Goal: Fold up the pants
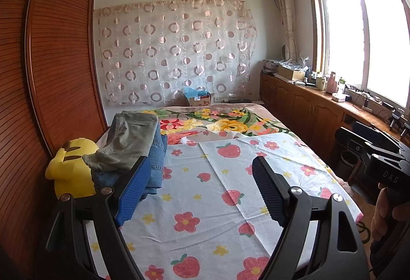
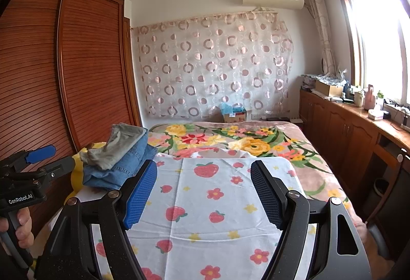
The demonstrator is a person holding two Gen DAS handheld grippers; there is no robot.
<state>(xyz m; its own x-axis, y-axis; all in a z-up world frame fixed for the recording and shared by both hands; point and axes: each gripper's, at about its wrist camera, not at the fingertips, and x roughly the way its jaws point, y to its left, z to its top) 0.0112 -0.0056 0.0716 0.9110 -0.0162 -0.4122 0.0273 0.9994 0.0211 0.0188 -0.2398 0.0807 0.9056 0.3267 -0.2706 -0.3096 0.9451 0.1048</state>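
Observation:
A folded stack lies at the bed's left edge: grey-green pants (image 1: 130,137) on top of blue jeans (image 1: 155,164). The same pants (image 2: 123,145) and jeans (image 2: 120,171) show in the right wrist view. My left gripper (image 1: 202,163) is open and empty, held above the strawberry-print sheet (image 1: 217,203), its left finger just in front of the stack. My right gripper (image 2: 203,167) is open and empty over the sheet (image 2: 212,216), to the right of the stack. The left gripper's body (image 2: 30,172) shows at the left edge of the right wrist view.
A yellow plush toy (image 1: 69,169) lies left of the stack against the brown slatted wardrobe (image 1: 51,62). A floral blanket (image 1: 225,123) covers the far half of the bed. Wooden cabinets (image 1: 307,105) with clutter run under the window on the right.

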